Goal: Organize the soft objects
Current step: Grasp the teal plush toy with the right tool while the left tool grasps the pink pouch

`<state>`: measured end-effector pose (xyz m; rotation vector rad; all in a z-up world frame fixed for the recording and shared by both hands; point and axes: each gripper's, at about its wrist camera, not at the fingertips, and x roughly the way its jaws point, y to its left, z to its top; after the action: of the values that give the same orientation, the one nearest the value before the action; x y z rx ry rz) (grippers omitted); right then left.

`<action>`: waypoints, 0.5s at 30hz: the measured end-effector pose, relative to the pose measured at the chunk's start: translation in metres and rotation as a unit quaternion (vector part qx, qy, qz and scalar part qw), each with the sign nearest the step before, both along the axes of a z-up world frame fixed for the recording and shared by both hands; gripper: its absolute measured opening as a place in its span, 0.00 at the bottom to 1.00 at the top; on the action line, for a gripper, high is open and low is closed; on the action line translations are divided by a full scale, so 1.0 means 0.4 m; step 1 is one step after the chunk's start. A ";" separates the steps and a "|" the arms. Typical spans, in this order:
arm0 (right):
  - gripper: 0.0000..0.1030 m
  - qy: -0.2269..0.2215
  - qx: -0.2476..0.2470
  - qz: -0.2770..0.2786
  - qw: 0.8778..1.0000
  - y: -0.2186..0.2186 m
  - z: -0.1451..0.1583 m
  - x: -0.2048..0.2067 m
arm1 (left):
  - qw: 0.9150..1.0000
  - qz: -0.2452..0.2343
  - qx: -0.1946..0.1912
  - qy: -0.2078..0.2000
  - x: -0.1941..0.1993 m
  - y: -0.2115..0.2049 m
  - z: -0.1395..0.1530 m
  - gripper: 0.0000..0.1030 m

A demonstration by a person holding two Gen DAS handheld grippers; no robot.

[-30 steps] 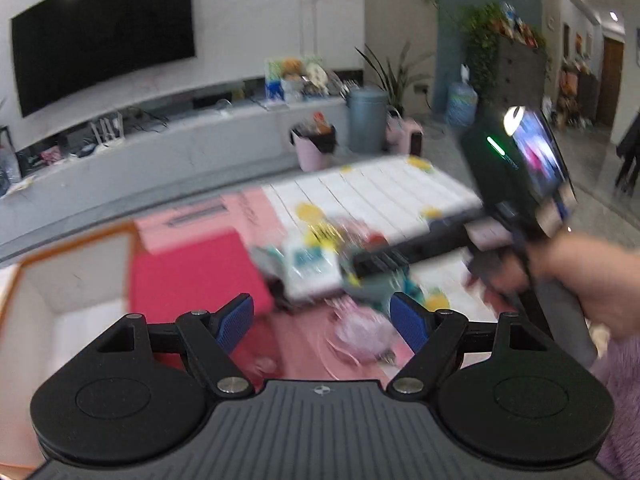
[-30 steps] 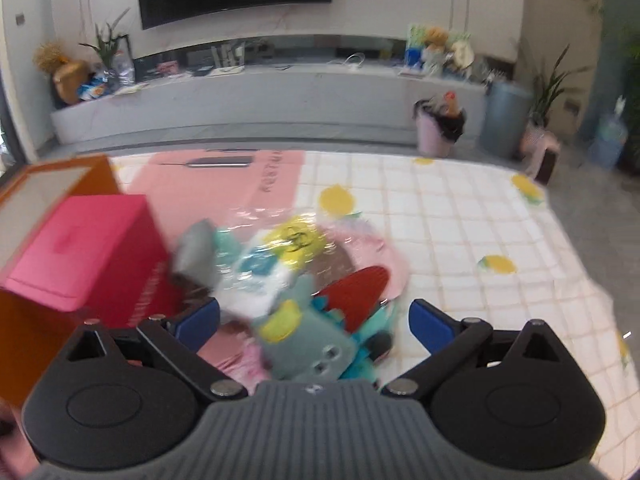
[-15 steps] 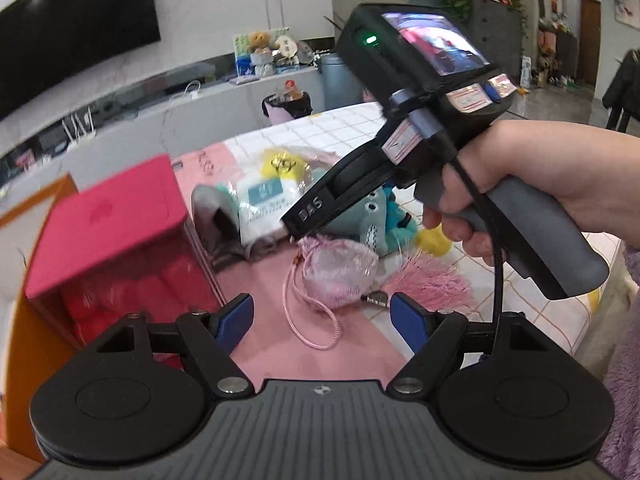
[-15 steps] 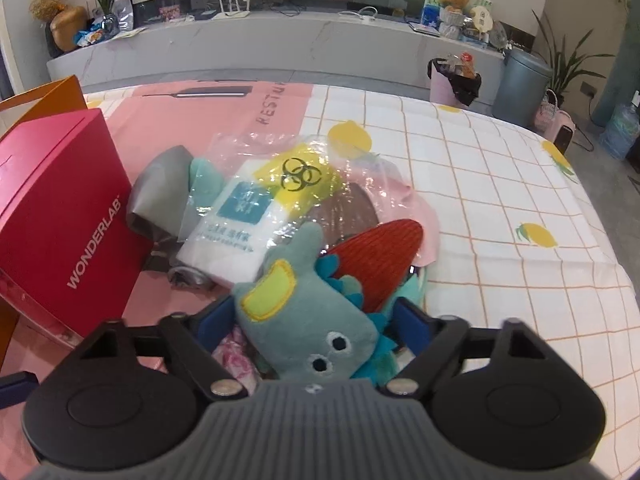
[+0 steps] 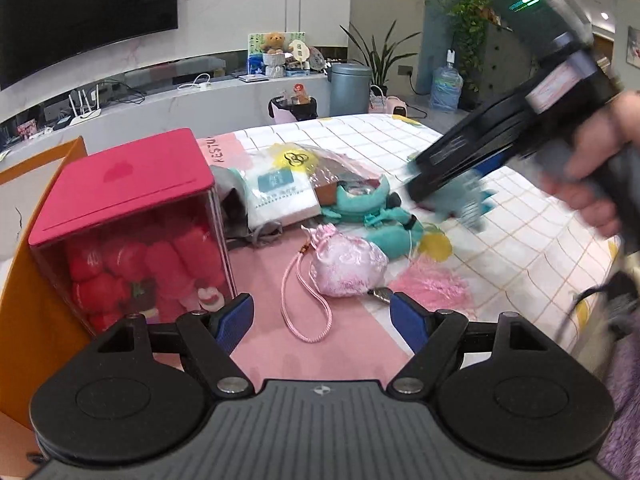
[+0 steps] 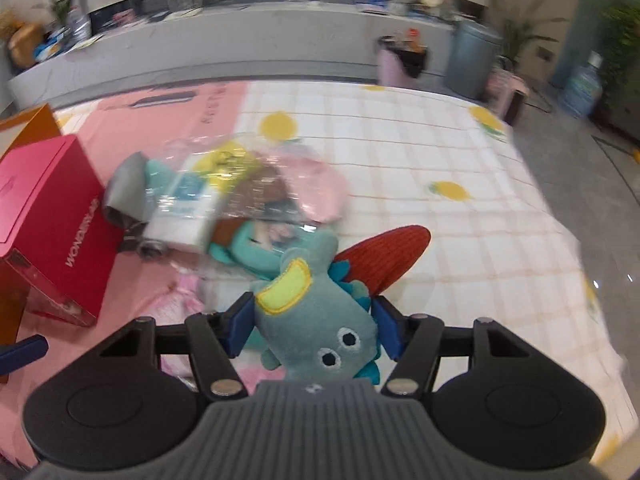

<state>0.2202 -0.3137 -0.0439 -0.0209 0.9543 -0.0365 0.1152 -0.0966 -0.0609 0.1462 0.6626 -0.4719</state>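
Red "WONDERLAB" box (image 6: 60,220) beside plush pile (image 6: 248,200)

Left tongs (image 5: 322,318) gape above a pink pouch (image 5: 347,267) beside the red box (image 5: 128,216).

Home living room. Big wall-mounted TV (image 5: 80,12) hanging above long low grey console (image 5: 192,96); teddy bear (image 5: 274,42) and router (image 5: 86,106) sitting on console. Potted plants (image 5: 380,56), grey bin (image 5: 350,88), water jug (image 5: 446,90) standing on floor. Lemon-print cloth (image 6: 400,152) covering table.
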 end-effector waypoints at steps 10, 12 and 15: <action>0.62 0.112 0.028 -0.054 0.992 -0.110 -0.100 -0.025 | 0.999 -0.021 0.029 -0.020 -0.031 -0.026 -0.008 0.89; 0.65 0.122 0.018 -0.056 0.991 -0.109 -0.115 -0.017 | 0.999 -0.020 0.033 -0.018 -0.028 -0.028 -0.011 0.89; 0.74 0.130 0.007 -0.042 0.991 -0.093 -0.133 -0.007 | 0.999 -0.012 0.035 -0.002 -0.017 -0.026 -0.017 0.88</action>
<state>0.2173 -0.3511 -0.0972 0.0280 1.2159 -0.1066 0.1083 -0.1069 -0.0679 0.2206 0.6741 -0.4719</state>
